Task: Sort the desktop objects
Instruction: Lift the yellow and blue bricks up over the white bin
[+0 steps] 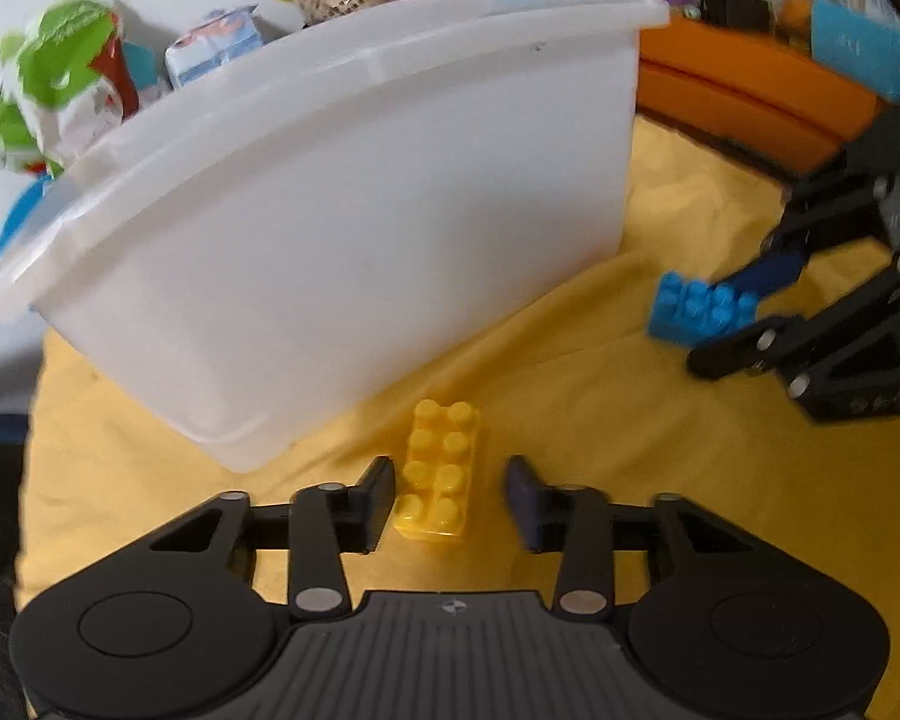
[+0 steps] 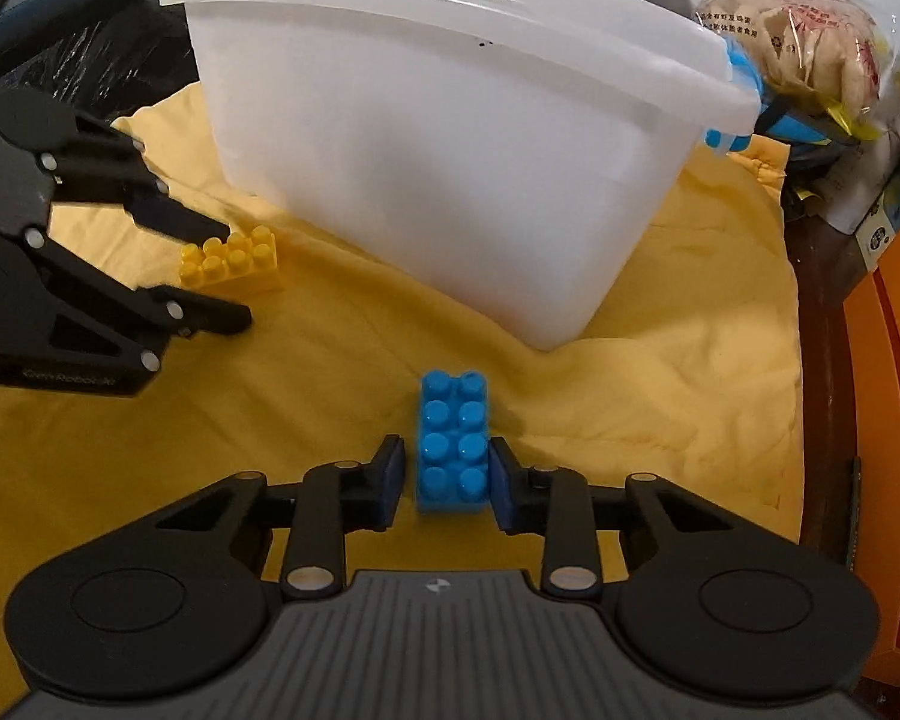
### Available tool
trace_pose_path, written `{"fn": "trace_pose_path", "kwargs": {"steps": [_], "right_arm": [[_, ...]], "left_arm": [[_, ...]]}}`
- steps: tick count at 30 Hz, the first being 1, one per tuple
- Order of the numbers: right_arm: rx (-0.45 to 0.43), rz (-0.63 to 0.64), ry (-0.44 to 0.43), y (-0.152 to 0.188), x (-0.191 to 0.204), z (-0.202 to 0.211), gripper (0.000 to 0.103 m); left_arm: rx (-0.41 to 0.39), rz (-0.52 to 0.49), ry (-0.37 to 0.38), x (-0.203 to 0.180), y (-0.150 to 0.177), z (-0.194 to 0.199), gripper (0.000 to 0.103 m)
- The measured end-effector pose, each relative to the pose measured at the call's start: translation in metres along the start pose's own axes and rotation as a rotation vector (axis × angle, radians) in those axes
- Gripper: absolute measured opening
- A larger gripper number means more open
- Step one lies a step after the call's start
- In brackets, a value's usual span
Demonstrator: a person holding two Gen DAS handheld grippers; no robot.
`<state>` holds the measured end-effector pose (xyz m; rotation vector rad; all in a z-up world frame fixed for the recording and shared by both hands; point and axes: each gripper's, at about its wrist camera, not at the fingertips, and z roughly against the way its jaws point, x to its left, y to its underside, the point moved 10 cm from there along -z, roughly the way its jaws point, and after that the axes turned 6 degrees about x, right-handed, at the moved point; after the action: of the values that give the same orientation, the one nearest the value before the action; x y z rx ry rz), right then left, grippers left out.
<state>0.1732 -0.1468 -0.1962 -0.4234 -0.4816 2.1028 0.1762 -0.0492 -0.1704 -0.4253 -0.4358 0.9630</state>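
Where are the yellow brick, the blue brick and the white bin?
yellow brick [image 1: 439, 471], left wrist view, studded top face.
blue brick [image 2: 453, 443], right wrist view, studded top face.
white bin [image 2: 450, 168], right wrist view, near side wall.

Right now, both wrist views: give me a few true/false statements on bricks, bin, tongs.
1. The yellow brick lies between the left tongs. True.
2. The blue brick sits inside the white bin. False: it lies on the yellow cloth in front of the bin, between the right tongs.
3. Both bricks lie studs up. True.
4. The left tongs pinch the yellow brick from both sides. False: a gap shows at one pad.
5. The yellow brick is stacked on the blue one. False: they lie apart.
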Motion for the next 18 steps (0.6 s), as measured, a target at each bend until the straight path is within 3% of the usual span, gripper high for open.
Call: {"fn": "trace_pose_path", "kwargs": {"steps": [5,10,18], "right_arm": [[0.015,0.009,0.033,0.0,0.006,0.004,0.027],[0.001,0.025,0.063,-0.006,0.013,0.028,0.027],[-0.214,0.045,0.118,-0.058,0.015,0.122,0.027]], "left_arm": [[-0.031,-0.04,0.009,-0.011,-0.001,0.013,0.027],[-0.094,-0.025,0.006,-0.01,-0.017,0.056,0.027],[-0.273,0.007,-0.052,0.017,-0.075,0.138,0.027]]}}
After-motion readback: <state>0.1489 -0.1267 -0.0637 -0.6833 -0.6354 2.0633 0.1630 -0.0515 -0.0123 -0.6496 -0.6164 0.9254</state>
